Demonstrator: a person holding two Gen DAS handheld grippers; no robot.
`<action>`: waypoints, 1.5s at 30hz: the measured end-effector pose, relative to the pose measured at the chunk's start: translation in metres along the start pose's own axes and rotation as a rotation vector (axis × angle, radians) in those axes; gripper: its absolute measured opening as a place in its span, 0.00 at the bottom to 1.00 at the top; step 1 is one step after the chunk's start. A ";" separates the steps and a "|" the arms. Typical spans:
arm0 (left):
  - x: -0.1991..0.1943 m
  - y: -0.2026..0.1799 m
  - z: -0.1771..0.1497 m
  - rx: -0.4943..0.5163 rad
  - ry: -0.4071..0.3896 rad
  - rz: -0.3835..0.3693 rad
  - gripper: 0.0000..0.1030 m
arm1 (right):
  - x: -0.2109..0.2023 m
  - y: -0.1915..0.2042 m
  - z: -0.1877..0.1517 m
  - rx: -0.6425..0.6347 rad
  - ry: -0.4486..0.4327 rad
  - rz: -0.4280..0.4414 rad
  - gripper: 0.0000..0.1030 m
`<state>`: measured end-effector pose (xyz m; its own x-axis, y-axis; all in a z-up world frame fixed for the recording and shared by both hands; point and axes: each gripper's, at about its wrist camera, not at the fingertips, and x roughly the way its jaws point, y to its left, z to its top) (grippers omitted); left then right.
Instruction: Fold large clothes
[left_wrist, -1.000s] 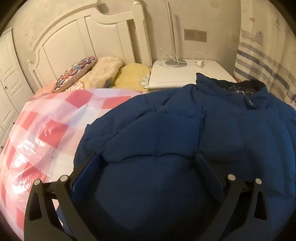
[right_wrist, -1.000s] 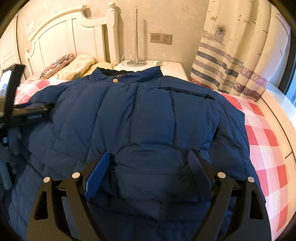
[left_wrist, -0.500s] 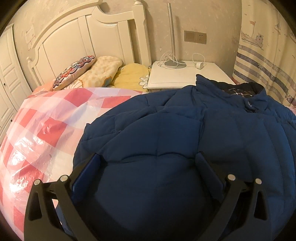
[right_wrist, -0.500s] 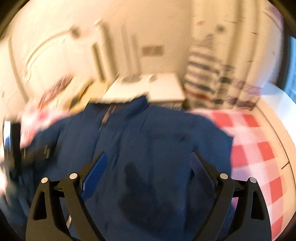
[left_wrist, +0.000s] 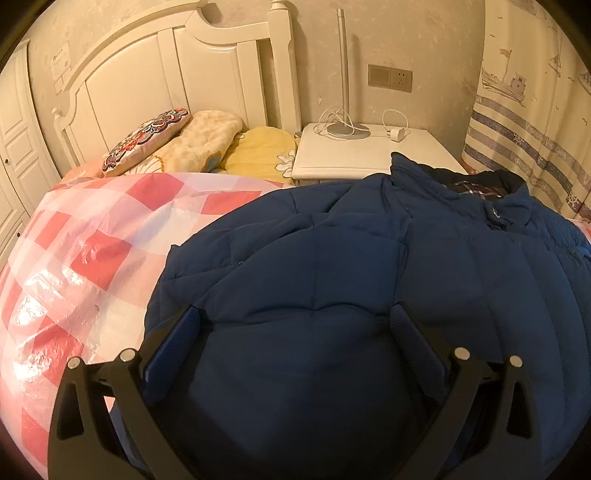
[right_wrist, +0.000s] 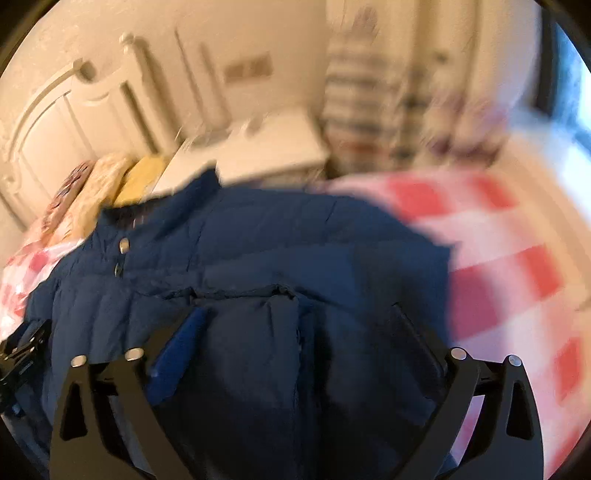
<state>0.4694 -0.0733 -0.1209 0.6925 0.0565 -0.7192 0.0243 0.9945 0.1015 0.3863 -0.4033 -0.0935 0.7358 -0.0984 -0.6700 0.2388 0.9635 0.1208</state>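
Here, a navy-blue quilted puffer jacket (left_wrist: 332, 280) lies spread across a bed covered by a red-and-white checked sheet under clear plastic (left_wrist: 85, 258), its collar turned toward the white bedside cabinet (left_wrist: 354, 158). The left tool (left_wrist: 295, 321) hangs low over the jacket's padded body with its two fingers spread wide apart, the blue-padded left finger (left_wrist: 173, 347) and the darker right one (left_wrist: 413, 343) both framed against the fabric; nothing is caught between them, and contact with the cloth cannot be judged. The right tool (right_wrist: 295, 321), seen in a heavily motion-blurred view, likewise has its fingers parted, poised above a folded ridge of the same jacket (right_wrist: 240, 266) near its snap-buttoned front. At the lower left edge of that view part of the black frame of the left tool (right_wrist: 22, 347) shows beside the jacket. Behind, three pillows rest against the cream wooden headboard (left_wrist: 166, 74): a floral-patterned pillow (left_wrist: 147, 136), a pale beige one (left_wrist: 199, 136) and a yellow one (left_wrist: 262, 151). A silver lamp with round base (left_wrist: 345, 125) and a white charger with cable (left_wrist: 397, 133) stand on the cabinet. A striped nautical curtain (left_wrist: 532, 133) hangs at right.
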 end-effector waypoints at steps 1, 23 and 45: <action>0.000 0.000 0.000 0.001 0.000 0.001 0.98 | -0.015 0.010 -0.004 -0.028 -0.044 0.036 0.92; -0.008 0.003 -0.001 -0.012 -0.013 -0.035 0.98 | 0.013 0.059 -0.046 -0.240 0.104 0.057 0.96; -0.071 -0.022 -0.067 0.118 -0.023 -0.095 0.97 | -0.044 0.073 -0.101 -0.328 0.131 0.021 0.96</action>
<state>0.3711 -0.0932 -0.1177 0.6989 -0.0411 -0.7140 0.1747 0.9779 0.1147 0.3077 -0.3039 -0.1294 0.6462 -0.0654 -0.7604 -0.0072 0.9957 -0.0918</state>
